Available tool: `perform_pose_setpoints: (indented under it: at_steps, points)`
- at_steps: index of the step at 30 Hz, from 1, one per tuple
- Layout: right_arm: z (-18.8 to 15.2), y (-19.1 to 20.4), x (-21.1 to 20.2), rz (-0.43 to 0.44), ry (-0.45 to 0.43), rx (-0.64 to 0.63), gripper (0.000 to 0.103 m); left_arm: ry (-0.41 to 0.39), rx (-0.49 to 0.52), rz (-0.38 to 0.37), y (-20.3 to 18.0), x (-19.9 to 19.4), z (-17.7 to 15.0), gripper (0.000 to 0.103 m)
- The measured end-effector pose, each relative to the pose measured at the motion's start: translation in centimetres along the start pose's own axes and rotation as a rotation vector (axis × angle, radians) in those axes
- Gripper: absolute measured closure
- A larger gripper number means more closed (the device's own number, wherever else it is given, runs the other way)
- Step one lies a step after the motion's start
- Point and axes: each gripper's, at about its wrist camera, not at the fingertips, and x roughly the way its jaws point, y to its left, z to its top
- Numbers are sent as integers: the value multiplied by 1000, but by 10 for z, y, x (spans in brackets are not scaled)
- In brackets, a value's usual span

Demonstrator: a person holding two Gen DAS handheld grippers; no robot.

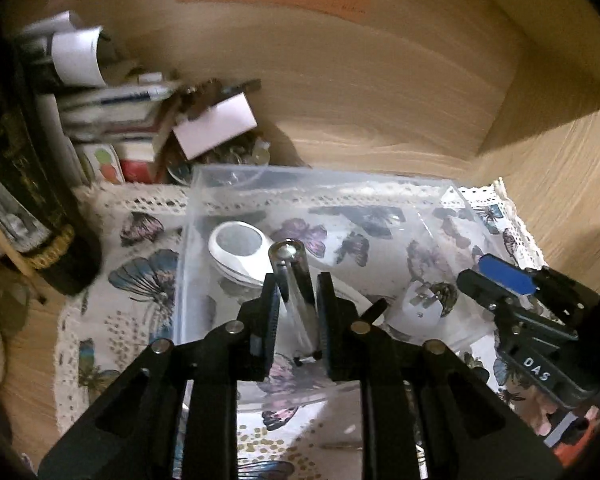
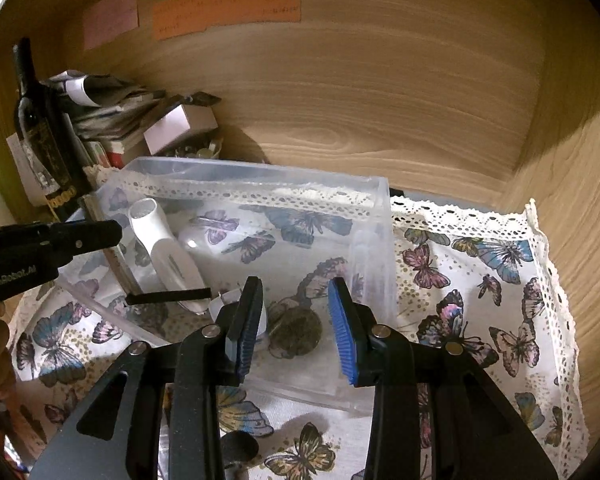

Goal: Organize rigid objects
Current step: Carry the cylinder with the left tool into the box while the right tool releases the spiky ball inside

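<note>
Between left tongs (image 1: pixel 298 300), clamped metal cylinder (image 1: pixel 294 280)

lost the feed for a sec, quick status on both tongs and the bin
Left tongs shut on metal cylinder, over clear bin. Right tongs open, empty, over bin's near end. White plastic piece already inside, under the cylinder.

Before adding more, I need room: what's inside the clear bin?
A white scoop and a small white plug lie in the bin; the left hand-held gripper hides part of the floor.
</note>
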Motion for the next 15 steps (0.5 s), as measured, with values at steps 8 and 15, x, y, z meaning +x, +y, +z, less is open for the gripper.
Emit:
perform_pose_setpoints:
  at_steps: [8, 15]
  points:
    - [3, -1, -27, 6, -64, 2, 59, -56, -12, 33, 5, -24, 3, 59]
    - [-3, 3, -50, 12, -103, -12, 53, -139, 16, 72, -5, -59, -4, 36]
